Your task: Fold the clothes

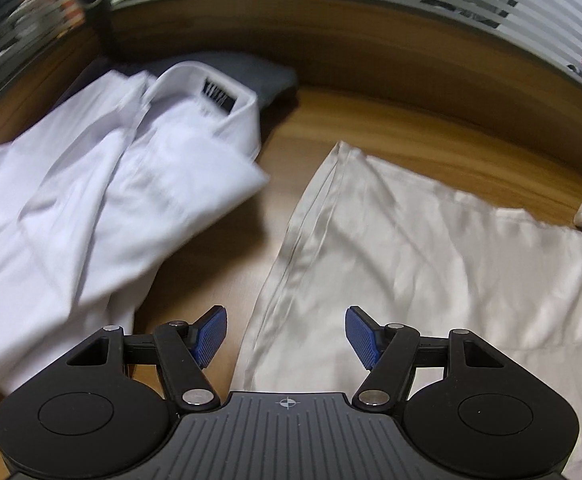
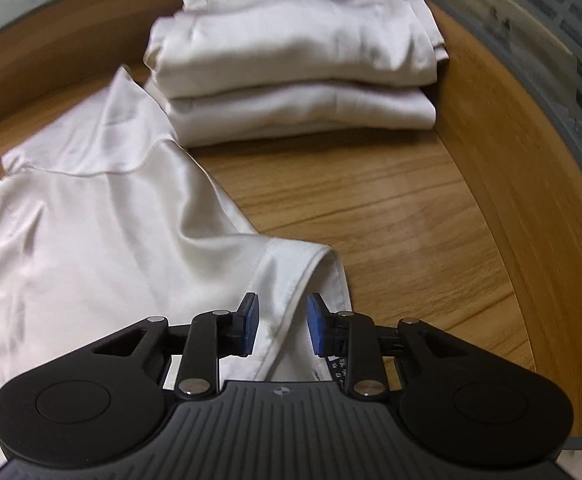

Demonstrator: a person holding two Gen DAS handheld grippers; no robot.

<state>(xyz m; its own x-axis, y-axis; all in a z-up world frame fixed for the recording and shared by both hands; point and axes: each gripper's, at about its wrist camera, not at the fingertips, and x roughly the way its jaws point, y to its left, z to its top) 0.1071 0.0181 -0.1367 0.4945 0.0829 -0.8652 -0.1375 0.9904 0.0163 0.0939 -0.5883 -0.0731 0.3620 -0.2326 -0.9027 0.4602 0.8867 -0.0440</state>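
The cream garment (image 1: 431, 248) lies spread flat on the wooden table (image 1: 331, 120), its satin-like cloth lightly wrinkled. In the left wrist view its long straight side edge runs from the lower centre up toward the middle of the table, with bare wood on its left side.

The left gripper (image 1: 285, 334) hangs above that side edge with its jaws wide apart. Its blue pads (image 1: 361, 336) do not touch the cloth, and nothing is held between them.

To the left of the cream garment, apart from it, lies a white collared shirt (image 1: 91, 200), crumpled and unfolded, with a dark label inside the collar. A dark grey cloth (image 1: 267, 76) lies behind the collar, partly hidden by it.

In the right wrist view, the short sleeve (image 2: 291, 268) of the cream garment reaches toward the right gripper (image 2: 281, 326). The hemmed sleeve edge passes between the jaws, which stand partly apart. The blue pads (image 2: 315, 328) sit on either side of the hem with visible gaps, so they do not press on the cloth.

Beyond the sleeve, at the far side of the table, stands a stack of folded cream garments (image 2: 295, 64), two thick bundles one on the other. The lower bundle lies just beside the spread garment's far corner.
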